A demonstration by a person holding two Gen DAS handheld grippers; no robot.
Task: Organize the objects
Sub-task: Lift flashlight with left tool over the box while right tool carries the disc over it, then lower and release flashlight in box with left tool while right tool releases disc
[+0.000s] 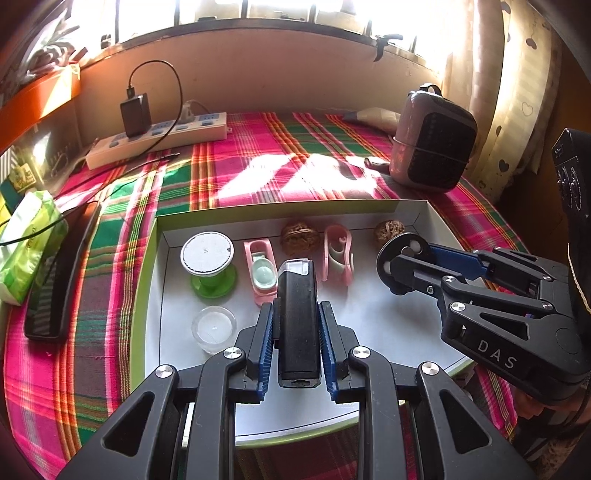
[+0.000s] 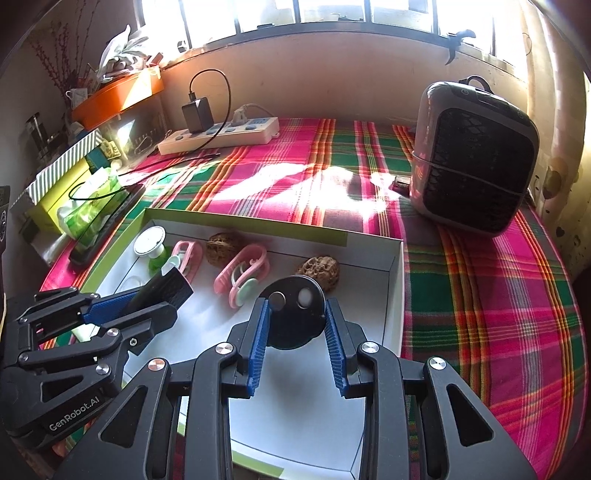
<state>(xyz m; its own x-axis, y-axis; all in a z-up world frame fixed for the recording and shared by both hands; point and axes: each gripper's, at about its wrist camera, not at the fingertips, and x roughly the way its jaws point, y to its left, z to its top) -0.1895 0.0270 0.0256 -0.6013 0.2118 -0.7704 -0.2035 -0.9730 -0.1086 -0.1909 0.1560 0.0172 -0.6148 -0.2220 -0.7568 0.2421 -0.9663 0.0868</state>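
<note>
1. We log the left gripper: jaws clamped on a black rectangular device, above the white tray.
2. Right gripper: jaws grip a black disc, over the tray's right half.
3. Inside we count two walnuts, two pink clips, a green-based spool.
4. The tray rests on a plaid cloth.

Strong daylight pours through the window, which is blown out to white. Bright sun patches and soft shadows fall across the plaid cloth. Both fisheye views bend straight lines and darken at the corners. Colours look warm, with slight blur toward the edges
</note>
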